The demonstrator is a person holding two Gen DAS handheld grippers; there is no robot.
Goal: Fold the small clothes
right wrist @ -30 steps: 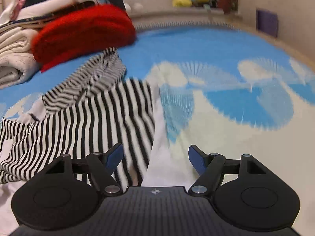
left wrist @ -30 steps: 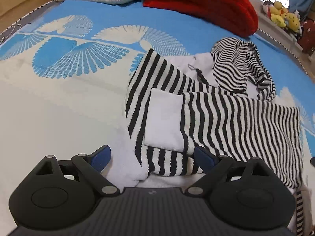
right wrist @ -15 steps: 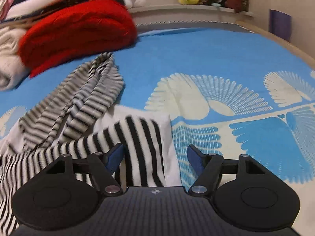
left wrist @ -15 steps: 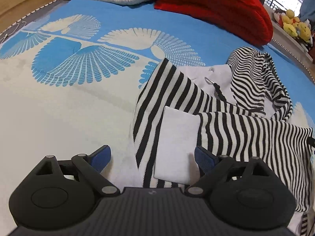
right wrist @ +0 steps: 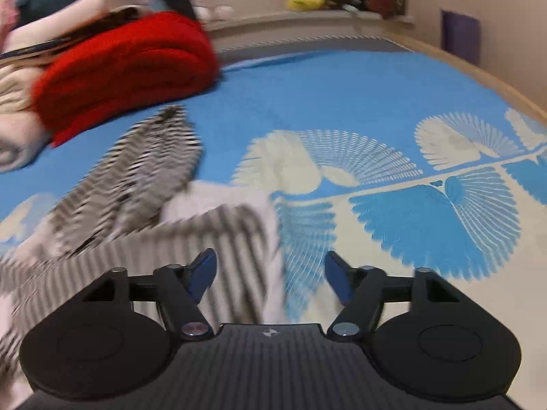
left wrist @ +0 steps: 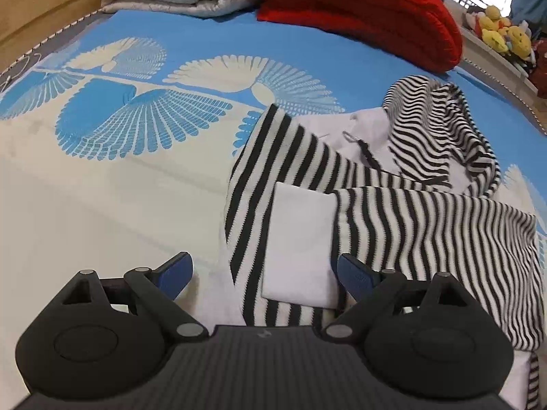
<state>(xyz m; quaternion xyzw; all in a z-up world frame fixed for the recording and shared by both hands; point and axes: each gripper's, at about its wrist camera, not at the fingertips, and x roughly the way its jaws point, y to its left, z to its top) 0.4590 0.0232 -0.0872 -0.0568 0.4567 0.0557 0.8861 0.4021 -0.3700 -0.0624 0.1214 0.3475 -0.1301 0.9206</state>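
The black-and-white striped knit hooded garment (left wrist: 393,212) lies spread on the blue-and-cream patterned bedspread (left wrist: 102,177), directly ahead of both tools. Its long axis runs across the view of the left hand-held gripper (left wrist: 265,270), hood (left wrist: 434,126) at the far end, body trailing off to that gripper's right. The left hand-held gripper has its jaws wide apart and empty, and the folded-in sleeve with its plain white cuff (left wrist: 301,239) sits right between them, just ahead. The right hand-held gripper (right wrist: 270,273) is likewise spread and holding nothing; in its blurred view the garment's near edge (right wrist: 239,239) lies under and beside its left finger, with bare bedspread beneath the right one. Judging by this, the left one is better placed for the next fold, since the cuff lies centred in its gap.
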